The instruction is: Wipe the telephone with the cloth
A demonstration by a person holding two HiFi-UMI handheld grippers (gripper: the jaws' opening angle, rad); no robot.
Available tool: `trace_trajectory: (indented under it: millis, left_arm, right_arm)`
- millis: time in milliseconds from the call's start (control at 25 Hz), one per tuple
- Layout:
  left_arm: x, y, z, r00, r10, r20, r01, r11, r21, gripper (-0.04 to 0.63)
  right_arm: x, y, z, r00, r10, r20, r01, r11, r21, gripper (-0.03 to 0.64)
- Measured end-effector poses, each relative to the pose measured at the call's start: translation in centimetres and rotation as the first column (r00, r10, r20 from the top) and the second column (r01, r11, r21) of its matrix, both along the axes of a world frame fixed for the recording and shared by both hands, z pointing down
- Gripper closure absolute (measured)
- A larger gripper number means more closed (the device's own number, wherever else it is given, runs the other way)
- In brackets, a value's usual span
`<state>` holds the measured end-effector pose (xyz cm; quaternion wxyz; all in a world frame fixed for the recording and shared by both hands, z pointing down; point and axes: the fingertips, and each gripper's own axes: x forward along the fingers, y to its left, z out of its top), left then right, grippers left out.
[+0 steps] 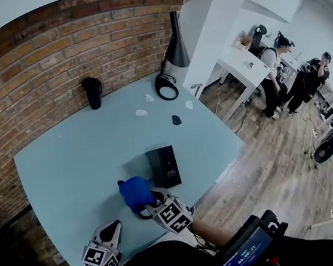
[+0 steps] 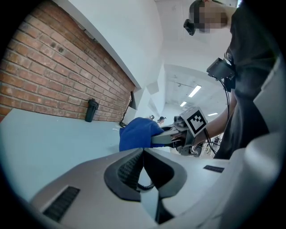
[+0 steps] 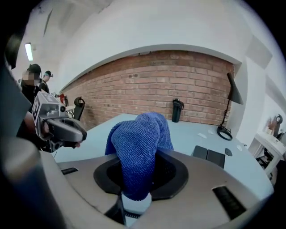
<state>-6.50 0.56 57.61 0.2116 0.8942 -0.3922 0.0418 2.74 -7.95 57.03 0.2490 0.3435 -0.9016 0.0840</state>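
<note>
Two hand-held grippers work over a pale blue table [image 1: 69,171] set against a red brick wall [image 1: 31,61]. The right gripper [image 1: 154,202] has its jaws clamped on a bunched blue knitted cloth [image 1: 136,192]. The right gripper view shows the fabric pinched deep between them and folding forward over the tips. Held this way, the cloth forms a soft pad ahead of the jaws, so fabric rather than plastic would meet the surface being cleaned.

The flat black rectangular telephone [image 1: 163,167] lies face-up on the table near its front edge. It sits just beside the cloth, on the far right side of it. No view settles whether the two touch, and the right gripper view suggests a gap. By this reading the wipe has not yet begun, and the cloth is poised at the telephone's near corner, ready for a stroke across it.

The left gripper [image 1: 113,226] hangs lower and to the left, near the table's edge. Its jaws are together with nothing between them, as its own view shows. It is probably parked clear of the stroke, though it is near enough to steady the light telephone if the device slides.

A black tumbler [image 1: 93,92] and a black desk lamp [image 1: 172,56] stand well apart at the back of the table.
</note>
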Motion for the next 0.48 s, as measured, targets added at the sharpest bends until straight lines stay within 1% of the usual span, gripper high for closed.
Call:
trace_trajectory:
  millis: [160, 480]
  left_arm:
    - [0.48, 0.27, 0.31, 1.000, 0.007, 0.002, -0.007, 1.000, -0.006, 0.575]
    - [0.75, 0.89, 0.08, 1.000, 0.007, -0.015, -0.007, 1.000, -0.023, 0.575]
  right_arm:
    - [-0.54, 0.49, -1.05, 0.999, 0.012, 0.033, -0.014, 0.998, 0.067, 0.492]
    - [-0.05, 0.87, -0.57, 0.999, 0.034, 0.027, -0.036, 0.997, 0.074, 0.492]
